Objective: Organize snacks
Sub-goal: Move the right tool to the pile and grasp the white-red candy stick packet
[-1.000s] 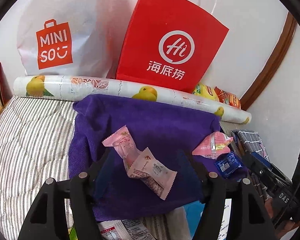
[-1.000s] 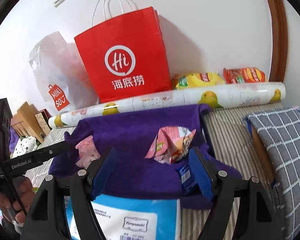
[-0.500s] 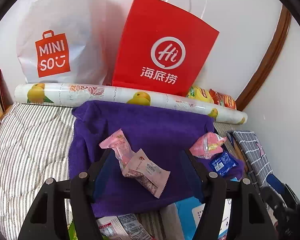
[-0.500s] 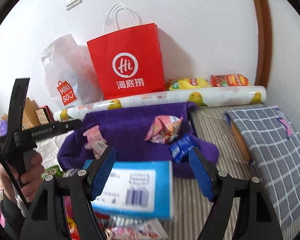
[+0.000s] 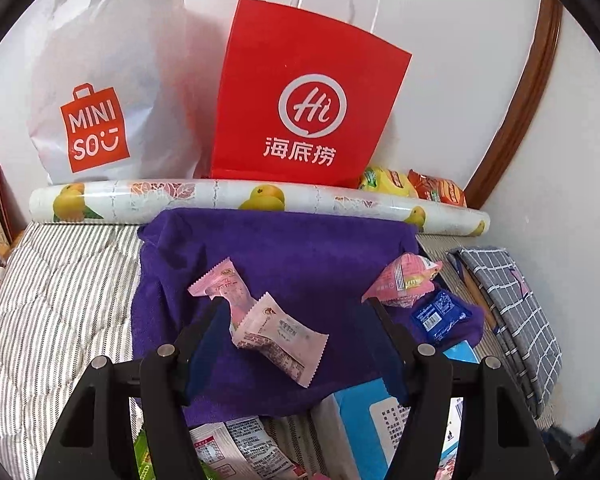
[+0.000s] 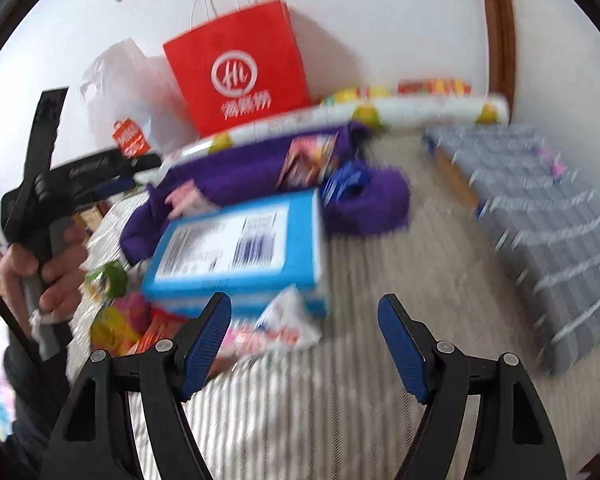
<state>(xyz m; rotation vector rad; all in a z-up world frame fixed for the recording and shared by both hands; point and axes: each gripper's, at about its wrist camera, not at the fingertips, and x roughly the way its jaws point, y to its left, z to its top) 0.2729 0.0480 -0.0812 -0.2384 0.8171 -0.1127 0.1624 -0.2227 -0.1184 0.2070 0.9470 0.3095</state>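
A purple towel [image 5: 284, 252] lies on the striped bedding. On it are two pink snack packets [image 5: 260, 320] at the middle, a puffed pink packet [image 5: 404, 282] and a small blue packet [image 5: 440, 314] at the right. My left gripper [image 5: 296, 320] is open and empty, its jaws either side of the two pink packets, above them. My right gripper [image 6: 304, 320] is open and empty, drawn back over the bedding. A blue box [image 6: 240, 244] lies in front of it with loose snack packets [image 6: 276, 328] beside it. The right wrist view is blurred.
A red paper bag [image 5: 308, 96] and a white Miniso bag [image 5: 100, 88] stand against the wall behind a rolled fruit-print sheet [image 5: 260, 200]. Yellow and orange snack bags [image 5: 412, 186] lie at the back right. A grey checked cushion [image 6: 540, 200] lies at the right.
My right gripper has pulled back and away from the towel, so the blue box and more loose snacks now show ahead of it. My left gripper has drawn back slightly.
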